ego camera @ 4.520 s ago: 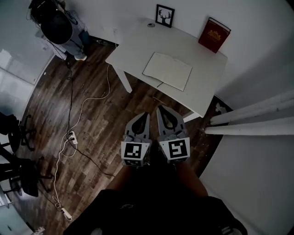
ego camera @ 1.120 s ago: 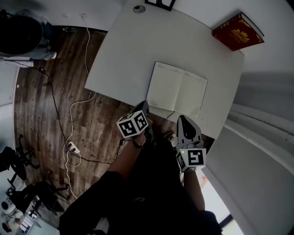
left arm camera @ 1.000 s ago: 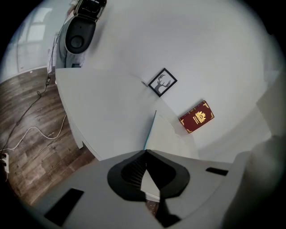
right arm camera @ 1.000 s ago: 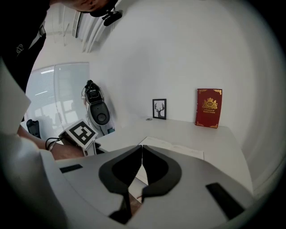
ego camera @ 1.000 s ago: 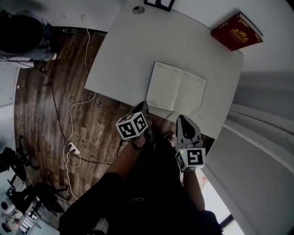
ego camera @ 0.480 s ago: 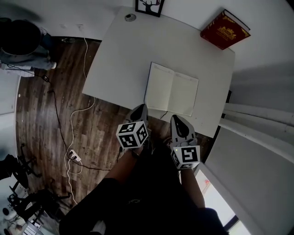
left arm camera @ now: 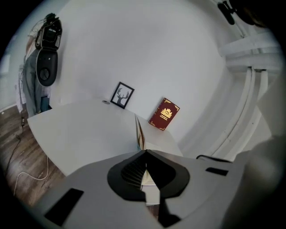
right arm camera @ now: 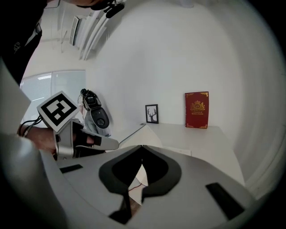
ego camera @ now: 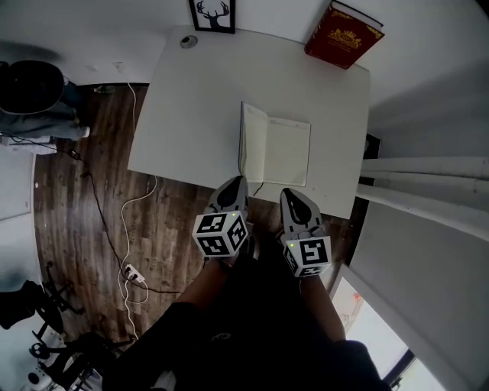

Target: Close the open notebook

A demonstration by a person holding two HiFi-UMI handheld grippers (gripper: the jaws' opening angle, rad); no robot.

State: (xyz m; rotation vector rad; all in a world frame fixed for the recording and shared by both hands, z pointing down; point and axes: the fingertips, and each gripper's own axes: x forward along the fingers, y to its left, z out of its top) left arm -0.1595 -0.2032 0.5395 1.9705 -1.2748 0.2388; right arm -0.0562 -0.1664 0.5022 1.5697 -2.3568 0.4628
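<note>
Moved since the earlier frame: the left half of the notebook (ego camera: 286,151), then lying nearly flat, now stands on edge over the spine; the left gripper (ego camera: 233,183) has risen with it.

Head view. Notebook, one, near the front edge of the bench (ego camera: 191,114), right half flat, left half upright. Left gripper, one, tip at the near end of the raised half. Right gripper (ego camera: 290,195), one, just beside the notebook's near edge, apart from it. Red book (ego camera: 344,34), one, at the far right corner. Framed deer picture (ego camera: 212,14), one, at the back edge. Small round item (ego camera: 188,41), one, beside the picture.

Left gripper view. Jaws pressed together; raised half stands directly beyond the tips. Whether its edge is nipped between them or only propped cannot be told.

Right gripper view. Jaws pressed together, nothing between them; raised half and the left gripper's tip show to the left.

Step in hand, by judgement: closing is about halfway, cover vertical. Next move calls for carrying the raised half over to the right and lowering it onto the flat half, then pressing it down.
</note>
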